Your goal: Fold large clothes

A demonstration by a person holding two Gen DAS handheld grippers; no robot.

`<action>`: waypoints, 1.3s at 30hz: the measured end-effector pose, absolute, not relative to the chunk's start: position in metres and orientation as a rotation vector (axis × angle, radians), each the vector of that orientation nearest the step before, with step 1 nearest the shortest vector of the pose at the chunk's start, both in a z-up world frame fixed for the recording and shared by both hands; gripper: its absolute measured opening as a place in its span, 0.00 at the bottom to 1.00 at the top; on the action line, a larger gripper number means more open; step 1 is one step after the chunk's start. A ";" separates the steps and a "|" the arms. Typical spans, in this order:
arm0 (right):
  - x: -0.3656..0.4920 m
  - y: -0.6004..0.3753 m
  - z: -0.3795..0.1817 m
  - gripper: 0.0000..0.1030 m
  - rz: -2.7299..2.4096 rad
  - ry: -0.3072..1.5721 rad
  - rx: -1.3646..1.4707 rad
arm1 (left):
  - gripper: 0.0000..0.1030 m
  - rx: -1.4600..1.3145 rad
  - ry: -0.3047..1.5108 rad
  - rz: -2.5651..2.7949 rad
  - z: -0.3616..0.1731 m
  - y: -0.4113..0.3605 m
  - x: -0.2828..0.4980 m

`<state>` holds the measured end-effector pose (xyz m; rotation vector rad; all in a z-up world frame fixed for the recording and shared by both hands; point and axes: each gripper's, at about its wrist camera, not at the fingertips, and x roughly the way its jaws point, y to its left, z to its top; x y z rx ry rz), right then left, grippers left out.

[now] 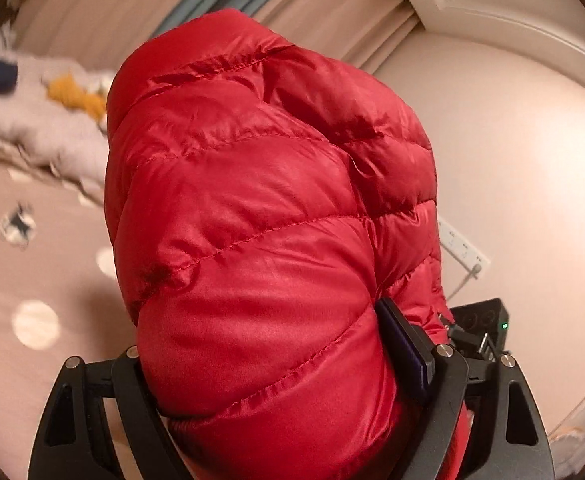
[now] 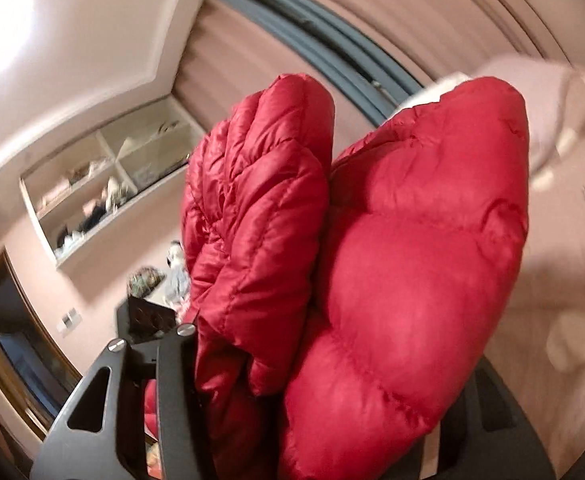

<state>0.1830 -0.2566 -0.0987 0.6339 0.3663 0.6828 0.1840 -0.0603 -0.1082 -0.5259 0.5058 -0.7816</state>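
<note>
Ahead, red puffer jacket (image 1: 268, 216) blocks curtains (image 1: 332, 12) and bed (image 1: 32, 280).

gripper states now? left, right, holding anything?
Left gripper: closed on the red puffer jacket, bulky fabric filling the jaws.
Right gripper: closed on the same jacket, bunched between its fingers.

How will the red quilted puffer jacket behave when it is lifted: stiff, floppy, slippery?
The red quilted puffer jacket probably flops: it bulges over the left gripper. Its shiny fabric looks slippery. Puffy quilting suggests lightness.
</note>
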 end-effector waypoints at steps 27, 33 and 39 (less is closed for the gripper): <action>0.165 -0.227 -0.088 0.58 0.788 0.261 0.531 | 0.83 -0.415 0.315 -0.626 -0.060 -0.061 0.098; 0.171 -0.220 -0.088 0.60 0.785 0.281 0.518 | 0.83 -0.433 0.338 -0.618 -0.067 -0.055 0.113; 0.182 -0.214 -0.089 0.60 0.789 0.307 0.536 | 0.83 -0.435 0.352 -0.595 -0.065 -0.058 0.119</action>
